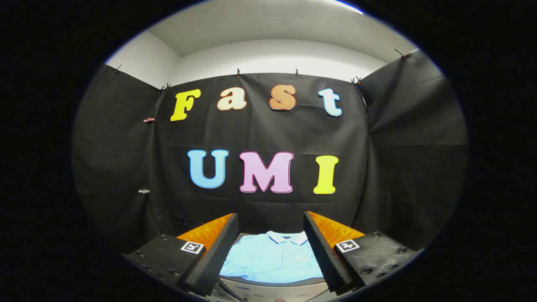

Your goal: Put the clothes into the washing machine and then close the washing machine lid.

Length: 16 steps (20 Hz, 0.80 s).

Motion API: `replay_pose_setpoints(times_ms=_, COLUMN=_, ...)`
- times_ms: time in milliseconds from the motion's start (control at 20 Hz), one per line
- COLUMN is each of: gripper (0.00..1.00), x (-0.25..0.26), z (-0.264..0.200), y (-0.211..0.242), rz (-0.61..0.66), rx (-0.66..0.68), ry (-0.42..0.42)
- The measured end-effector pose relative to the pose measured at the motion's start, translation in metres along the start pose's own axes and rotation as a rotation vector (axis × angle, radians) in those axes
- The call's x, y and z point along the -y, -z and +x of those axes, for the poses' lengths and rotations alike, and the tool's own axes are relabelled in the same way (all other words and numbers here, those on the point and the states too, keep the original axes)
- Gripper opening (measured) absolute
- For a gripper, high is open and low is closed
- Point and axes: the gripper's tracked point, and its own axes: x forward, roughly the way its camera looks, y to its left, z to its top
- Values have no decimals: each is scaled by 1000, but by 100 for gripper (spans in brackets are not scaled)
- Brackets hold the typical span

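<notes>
A light blue polo shirt with a white collar lies flat on a grey surface, seen between and below my two fingers. My gripper is open, its fingers spread wide with nothing held between them. It hovers above the shirt, apart from it. The shirt's sides are hidden behind the fingers.
Black cloth walls close the booth at the back and on both sides, with a white wall and ceiling above them. The grey surface's near edge shows just under the shirt.
</notes>
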Motion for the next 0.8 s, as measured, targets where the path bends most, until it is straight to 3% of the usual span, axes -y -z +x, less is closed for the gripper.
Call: replay_pose_setpoints(times_ms=800, gripper=98, x=11, z=8, y=-13, rz=29, rx=25, ry=49)
